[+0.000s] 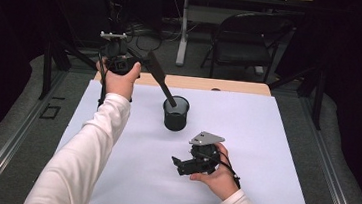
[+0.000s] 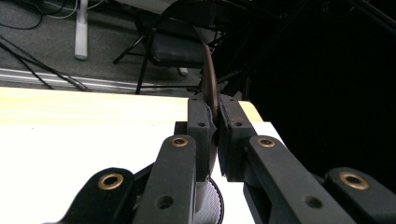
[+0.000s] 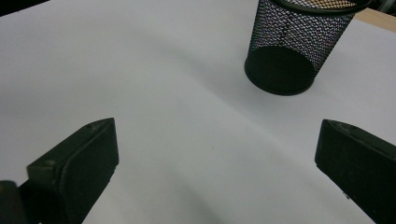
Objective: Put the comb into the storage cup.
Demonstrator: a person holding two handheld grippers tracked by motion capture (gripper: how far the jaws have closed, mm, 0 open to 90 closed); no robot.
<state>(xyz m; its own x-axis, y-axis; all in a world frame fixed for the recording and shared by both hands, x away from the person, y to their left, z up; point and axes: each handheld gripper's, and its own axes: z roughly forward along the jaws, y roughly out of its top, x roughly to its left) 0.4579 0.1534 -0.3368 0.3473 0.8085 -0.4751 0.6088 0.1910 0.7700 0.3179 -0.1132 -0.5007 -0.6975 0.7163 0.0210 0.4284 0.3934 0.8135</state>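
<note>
A long dark spatula-like utensil point(image 1: 159, 75) slants down from my left gripper point(image 1: 140, 60) toward a black mesh cup point(image 1: 176, 114) at the middle of the table. Its lower tip sits inside the cup's rim. In the left gripper view the jaws are shut on the utensil's thin brown edge point(image 2: 210, 79), and my left gripper point(image 2: 215, 116) hangs above the mesh cup point(image 2: 208, 205). My right gripper point(image 1: 178, 164) rests low near the table's front, held by a hand. Its jaws are open with nothing between them point(image 3: 217, 126), and they face the mesh cup point(image 3: 294, 51).
A white sheet point(image 1: 265, 140) covers most of the table, leaving a wooden strip point(image 1: 240, 86) along the far edge. A black folding chair point(image 1: 250, 38) and a white table leg point(image 1: 182, 32) stand on the floor beyond.
</note>
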